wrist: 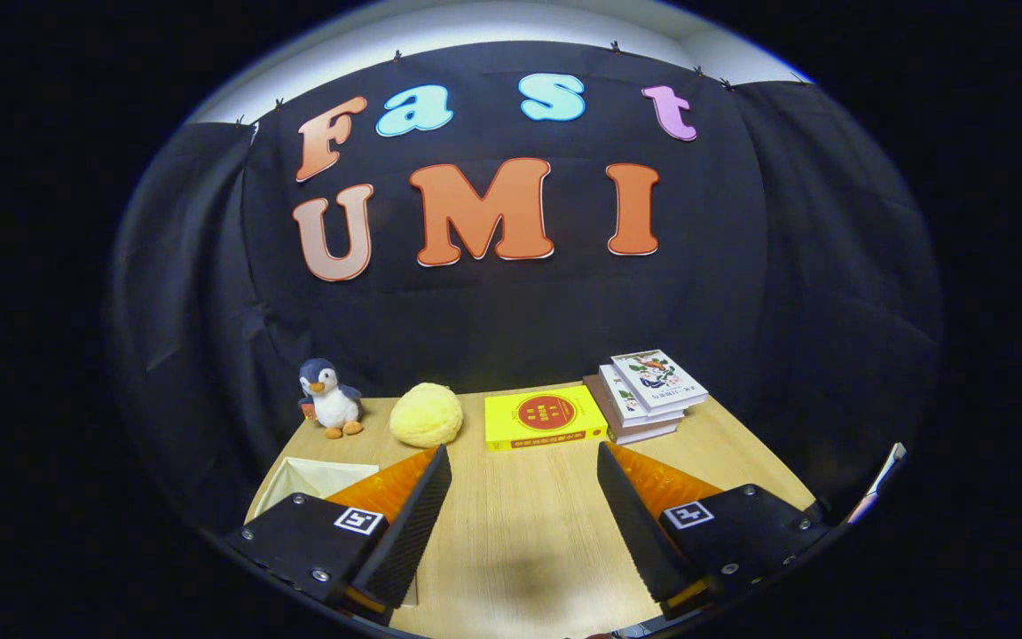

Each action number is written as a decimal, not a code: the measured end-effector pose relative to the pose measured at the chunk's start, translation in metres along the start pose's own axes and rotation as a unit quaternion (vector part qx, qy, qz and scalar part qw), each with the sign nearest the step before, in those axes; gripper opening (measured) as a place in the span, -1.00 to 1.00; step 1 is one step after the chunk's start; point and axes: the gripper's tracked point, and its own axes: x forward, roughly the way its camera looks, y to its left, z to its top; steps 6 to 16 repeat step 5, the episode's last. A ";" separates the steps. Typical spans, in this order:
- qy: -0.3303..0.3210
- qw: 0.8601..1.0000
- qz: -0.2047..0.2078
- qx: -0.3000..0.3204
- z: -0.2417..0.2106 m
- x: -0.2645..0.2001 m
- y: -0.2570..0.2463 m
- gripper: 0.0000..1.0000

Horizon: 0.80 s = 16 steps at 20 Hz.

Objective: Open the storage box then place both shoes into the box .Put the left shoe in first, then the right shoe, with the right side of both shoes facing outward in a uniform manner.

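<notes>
My gripper (524, 461) is open above a wooden table (520, 524), with bare tabletop between its two black ribbed fingers (409, 524). Nothing is held. A pale cream boxy thing (320, 477), which may be a corner of the storage box, shows just left of the left finger, partly hidden behind it. I cannot tell what it is for sure.
At the table's far edge stand a plush penguin (330, 398), a yellow fluffy ball (426, 414), a yellow book (545, 417) lying flat and a stack of books (644, 395). Black cloth walls close the booth behind and at both sides.
</notes>
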 end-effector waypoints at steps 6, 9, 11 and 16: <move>-0.016 1.000 -0.014 -0.006 0.004 0.000 -0.045 0.97; -0.016 1.000 -0.014 -0.006 0.004 0.000 -0.045 0.97; -0.016 1.000 -0.014 -0.006 0.004 0.000 -0.045 0.97; -0.016 1.000 -0.014 -0.006 0.004 0.000 -0.045 0.97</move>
